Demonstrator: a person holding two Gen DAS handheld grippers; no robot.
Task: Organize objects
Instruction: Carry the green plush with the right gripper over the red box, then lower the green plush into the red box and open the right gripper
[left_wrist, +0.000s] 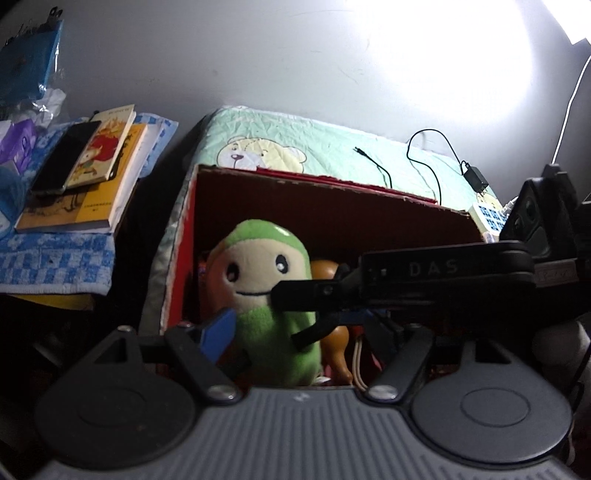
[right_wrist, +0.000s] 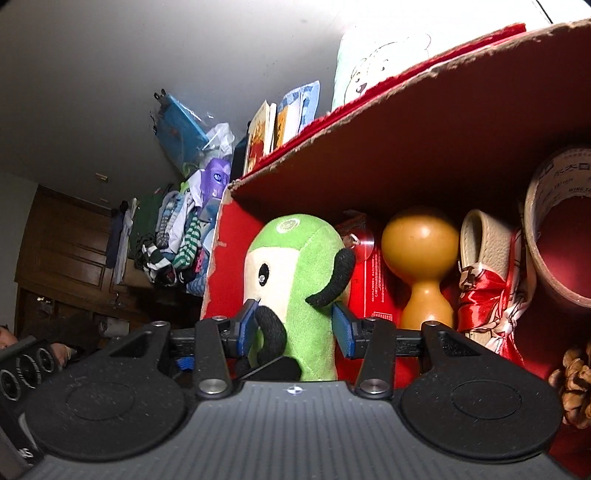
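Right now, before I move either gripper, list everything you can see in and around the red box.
Plush toy: one, green and cream, upright in the box's left end.
Red box: one, open cardboard, on the bedspread.
Gourd: one, orange-brown, right of the toy.
Small shoe: one, cream, beside the gourd.
Red patterned cloth: one, under the shoe.
Tape roll: one, brown, box's right end.
Pine cone: one, brown, lower right.
Books: a stack, yellow, left of the box.
Phone: one, black, on the books.
Left gripper: open, near the toy.
Right gripper: jaws either side of the toy.
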